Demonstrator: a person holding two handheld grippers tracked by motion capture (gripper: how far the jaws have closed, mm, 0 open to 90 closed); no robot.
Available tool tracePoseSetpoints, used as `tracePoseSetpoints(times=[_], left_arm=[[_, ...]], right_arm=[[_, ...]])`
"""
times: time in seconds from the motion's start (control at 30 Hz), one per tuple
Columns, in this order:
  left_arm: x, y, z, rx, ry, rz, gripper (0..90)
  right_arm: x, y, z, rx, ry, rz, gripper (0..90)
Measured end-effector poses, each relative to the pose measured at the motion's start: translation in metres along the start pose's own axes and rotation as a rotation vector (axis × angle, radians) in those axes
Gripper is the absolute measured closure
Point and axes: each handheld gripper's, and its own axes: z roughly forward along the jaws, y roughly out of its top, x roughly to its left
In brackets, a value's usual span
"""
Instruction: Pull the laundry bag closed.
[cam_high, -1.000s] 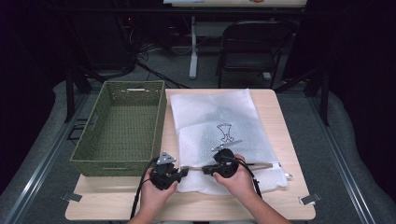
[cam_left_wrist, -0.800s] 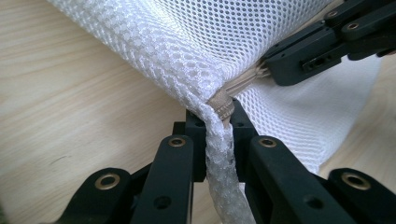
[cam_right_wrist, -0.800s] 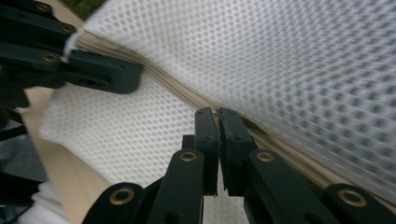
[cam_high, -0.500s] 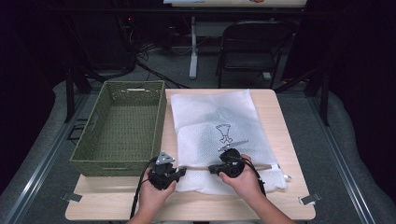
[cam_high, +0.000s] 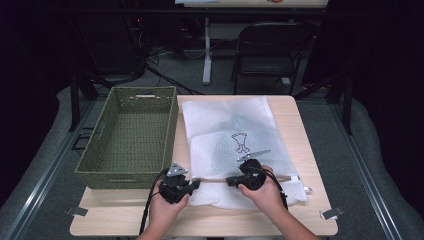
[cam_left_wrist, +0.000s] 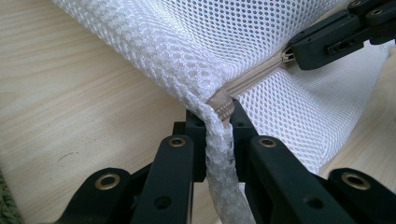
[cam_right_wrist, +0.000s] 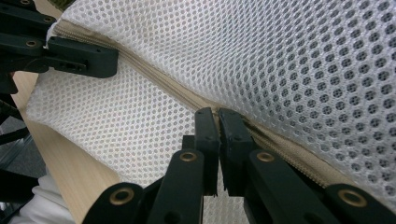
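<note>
Zipper of the mesh bag (cam_high: 235, 145) held at both ends, mostly shut as far as I can judge.

High view: white bag at centre, beside the woven green basket (cam_high: 130, 137); left gripper (cam_left_wrist: 218, 109) view: jaws clamped on the bag's corner and beige zipper (cam_left_wrist: 252, 79) end; right gripper (cam_right_wrist: 217, 122) view: jaws pinched together at the zipper pull, honeycomb mesh above.

mesh laundry bag (cam_high: 235, 145) | white, beige zipper (cam_right_wrist: 173, 88) along near edge | flat on table, right of basket | corner pinched, bunched
</note>
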Motion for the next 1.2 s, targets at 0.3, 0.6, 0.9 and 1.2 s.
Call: tracePoseSetpoints(times=[0.3,0.6,0.9,1.2], left_arm=[[0.002,-0.001,-0.001,0.002,0.005,-0.012,83.7],[0.003,-0.001,-0.001,-0.003,0.010,-0.017,83.7],[0.005,-0.001,-0.002,0.004,0.013,-0.016,83.8],[0.006,-0.002,-0.002,0.007,0.016,-0.020,83.7]], right_arm=[[-0.007,-0.003,-0.009,-0.002,-0.033,0.010,87.1],[-0.013,-0.007,-0.013,0.001,-0.052,0.006,87.1],[-0.024,-0.012,-0.019,-0.001,-0.071,0.027,87.1],[-0.035,-0.019,-0.028,-0.005,-0.098,0.044,87.1]])
